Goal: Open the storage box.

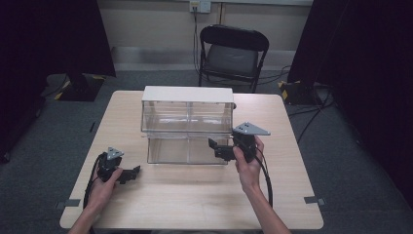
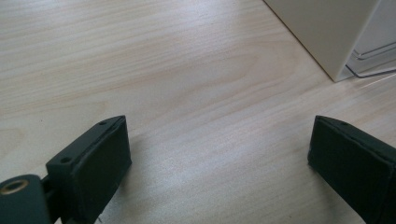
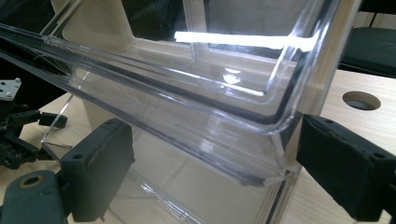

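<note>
So the thing here is a clear plastic bin organizer (image 1: 187,127) with a white top and white side walls, sitting upright around the middle of the desk, toward the far edge. It's got two tiers with a divider down the middle of each. In the right gripper view the upper right bin's (image 3: 196,93) see-through front looks tilted outward, and the bins look empty.

A pale wooden bench (image 1: 195,195) stood on grey carpet (image 1: 360,175). At twelve o'clock beyond it, a black folding chair (image 1: 233,54) faced the bench before a cream wall. Black curtains (image 1: 48,34) hung at ten and two o'clock
</note>
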